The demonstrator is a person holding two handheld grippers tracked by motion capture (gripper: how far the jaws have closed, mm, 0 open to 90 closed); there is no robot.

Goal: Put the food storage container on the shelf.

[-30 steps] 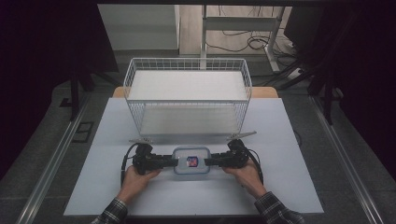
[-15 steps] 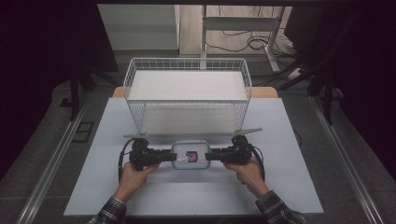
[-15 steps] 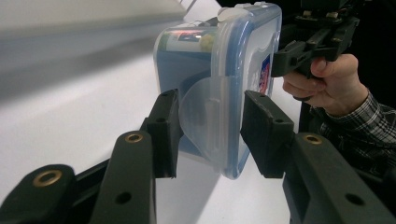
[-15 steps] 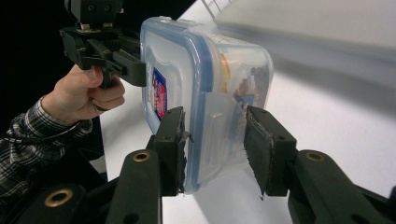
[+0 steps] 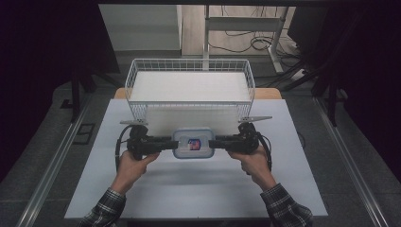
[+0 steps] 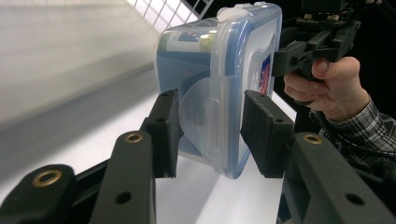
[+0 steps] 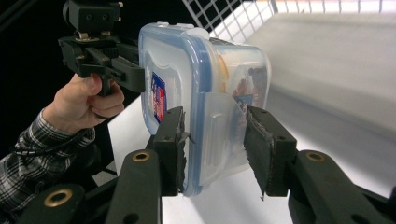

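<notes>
Gripping container [image 5: 192,144] (both ends): left gripper [image 5: 166,142], right gripper [image 5: 219,142].

Lidded container [image 5: 192,144]: between left gripper [image 5: 166,142] and right gripper [image 5: 215,143], one end latch inside each set of jaws. Wire basket [image 5: 190,72]: just behind container and both grippers. All on table [image 5: 198,189], basket toward far edge.

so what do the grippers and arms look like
Both grippers, left and right, are black, with blocky pads on the tongs and brass-ringed holes. A black cable loops from each; a grey plate sits on top. Sleeves are dark plaid.
</notes>
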